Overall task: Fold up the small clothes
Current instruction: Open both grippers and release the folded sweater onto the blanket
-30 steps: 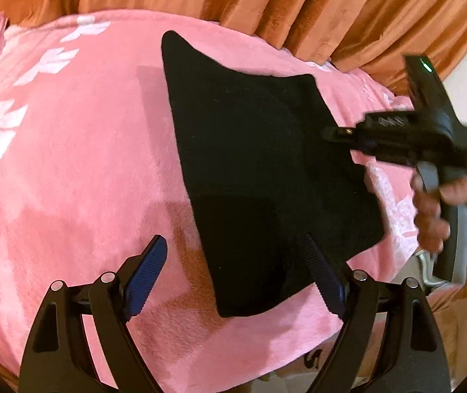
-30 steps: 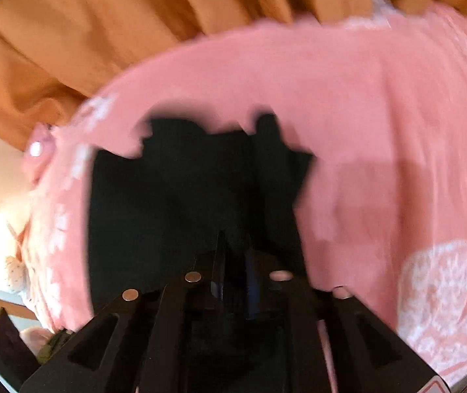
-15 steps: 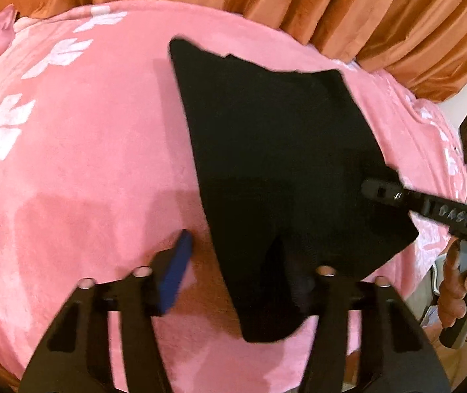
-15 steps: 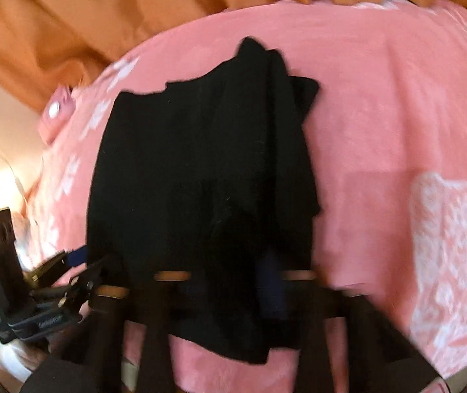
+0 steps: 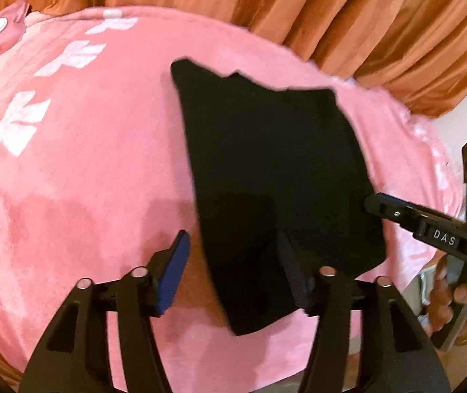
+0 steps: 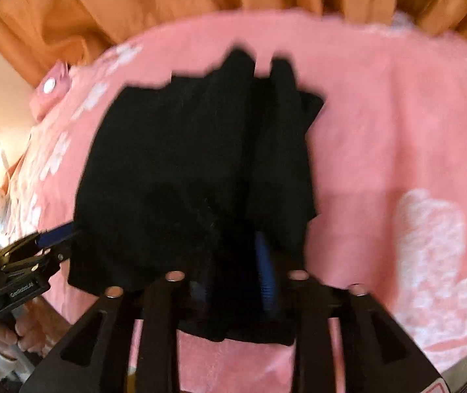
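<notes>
We see one black cloth garment (image 5: 276, 177) flat on one pink plush blanket (image 5: 79, 170), its near edge between both grippers' just-opening fingers: left gripper (image 5: 233, 262) wide, right gripper (image 6: 230, 271) narrower.

one black garment (image 5: 272, 170), one pink blanket (image 5: 86, 163), two tongs (image 5: 230, 263)

Left hand-held gripper (image 5: 230, 262), jaws apart and just opened wider, straddling the near left edge of a black garment (image 5: 276, 177) lying on a pink blanket (image 5: 79, 170). Right hand-held gripper (image 5: 377, 206) at the garment's right edge. Orange curtain (image 5: 348, 13) beyond.
</notes>
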Action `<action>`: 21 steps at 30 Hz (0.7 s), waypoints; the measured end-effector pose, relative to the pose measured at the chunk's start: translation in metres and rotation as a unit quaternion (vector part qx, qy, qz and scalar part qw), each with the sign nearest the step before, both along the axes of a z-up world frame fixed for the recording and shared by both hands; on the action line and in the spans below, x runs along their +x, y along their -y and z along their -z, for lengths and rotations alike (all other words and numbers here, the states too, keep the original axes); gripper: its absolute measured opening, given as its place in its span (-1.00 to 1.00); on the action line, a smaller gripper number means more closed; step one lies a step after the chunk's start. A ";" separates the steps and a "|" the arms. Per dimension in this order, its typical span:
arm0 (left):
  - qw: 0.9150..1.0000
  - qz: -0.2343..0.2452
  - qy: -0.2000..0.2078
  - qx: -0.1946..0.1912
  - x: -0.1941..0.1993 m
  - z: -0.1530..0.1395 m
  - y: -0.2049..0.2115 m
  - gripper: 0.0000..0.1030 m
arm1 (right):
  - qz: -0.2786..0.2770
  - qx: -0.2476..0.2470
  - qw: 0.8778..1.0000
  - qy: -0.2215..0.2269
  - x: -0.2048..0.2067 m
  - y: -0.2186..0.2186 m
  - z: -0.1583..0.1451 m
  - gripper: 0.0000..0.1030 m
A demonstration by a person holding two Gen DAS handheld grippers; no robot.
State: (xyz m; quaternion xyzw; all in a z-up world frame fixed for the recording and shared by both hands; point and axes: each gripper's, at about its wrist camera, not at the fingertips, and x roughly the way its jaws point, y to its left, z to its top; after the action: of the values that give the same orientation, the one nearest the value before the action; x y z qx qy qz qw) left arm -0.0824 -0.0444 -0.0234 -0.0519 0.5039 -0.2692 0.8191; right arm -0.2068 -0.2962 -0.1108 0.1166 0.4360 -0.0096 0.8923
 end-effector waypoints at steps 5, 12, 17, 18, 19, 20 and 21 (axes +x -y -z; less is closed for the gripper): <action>1.000 0.011 0.004 0.019 -0.006 0.005 0.006 0.33 | -0.005 0.031 0.999 0.030 0.016 0.000 -0.011 0.04; 0.993 0.054 0.022 0.105 -0.026 0.027 0.009 0.33 | -0.020 0.053 0.998 0.032 0.046 -0.003 -0.019 -0.85; 0.991 0.071 0.033 0.109 -0.035 0.026 0.002 0.34 | 0.019 0.008 1.000 -0.002 0.052 0.013 0.012 -0.86; 0.992 0.069 0.027 0.103 -0.039 0.024 -0.003 0.34 | 0.019 0.011 1.000 -0.004 0.049 0.014 0.010 -0.83; 0.993 0.065 0.021 0.095 -0.039 0.023 -0.006 0.34 | 0.022 0.011 1.000 -0.003 0.044 0.015 0.004 -0.80; 0.994 0.062 0.018 0.086 -0.038 0.021 -0.009 0.33 | 0.034 0.006 0.999 0.007 0.033 0.016 -0.005 -0.76; 0.995 0.056 0.018 0.077 -0.038 0.018 -0.013 0.33 | 0.036 0.003 0.999 0.016 0.026 0.016 -0.012 -0.67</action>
State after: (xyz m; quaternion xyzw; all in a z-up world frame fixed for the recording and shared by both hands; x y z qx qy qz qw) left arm -0.1205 -0.0318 -0.0411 0.0444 0.5107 -0.2761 0.8130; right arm -0.1809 -0.3125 -0.0993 0.1351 0.4170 -0.0389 0.8980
